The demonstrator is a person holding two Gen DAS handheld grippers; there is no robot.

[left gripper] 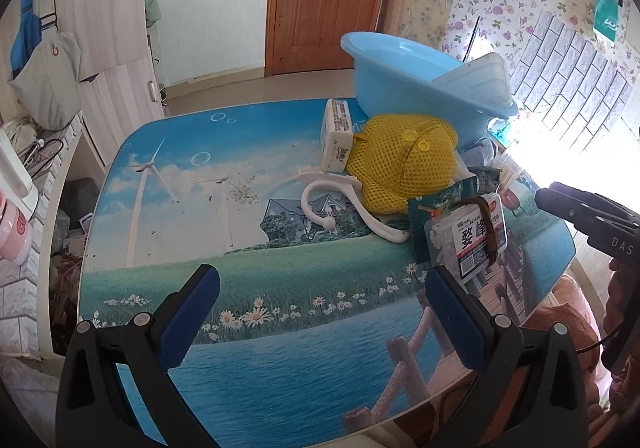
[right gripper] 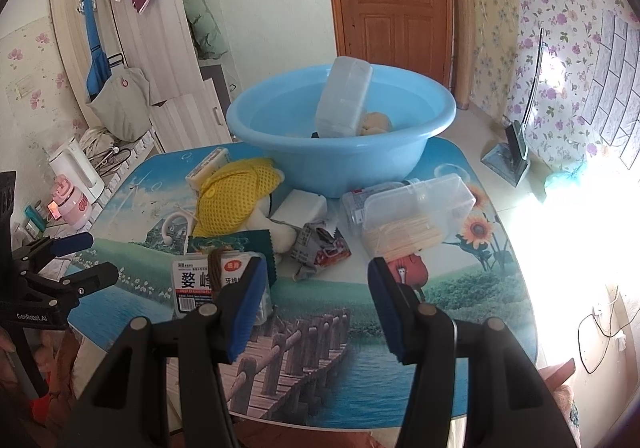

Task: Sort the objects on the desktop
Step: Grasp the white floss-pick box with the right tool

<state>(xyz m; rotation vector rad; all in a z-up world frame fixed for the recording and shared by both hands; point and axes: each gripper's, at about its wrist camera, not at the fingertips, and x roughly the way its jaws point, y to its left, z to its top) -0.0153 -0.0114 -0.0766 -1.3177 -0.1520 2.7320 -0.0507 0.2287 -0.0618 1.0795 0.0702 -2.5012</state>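
Both hand-held grippers hovered over the bench (right gripper: 460, 280), fingers apart and empty: the left hand-held gripper (left gripper: 320, 312) and the right hand-held gripper (right gripper: 316, 308). Just ahead of the right one's left finger lay the floss pack (right gripper: 200, 284); farther ahead stood the blue basin (right gripper: 340, 156).

"GenRobot.AI" on left gripper (right gripper: 86, 258); "DAS" opposite.

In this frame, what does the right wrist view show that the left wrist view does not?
Right only: the clear box of wooden sticks, the crumpled snack wrapper, and what lies inside the blue basin.

Left only: the white hook's full curve.

Both: basin, yellow mesh bag, floss pick pack, both tongs, left and right, open and empty.
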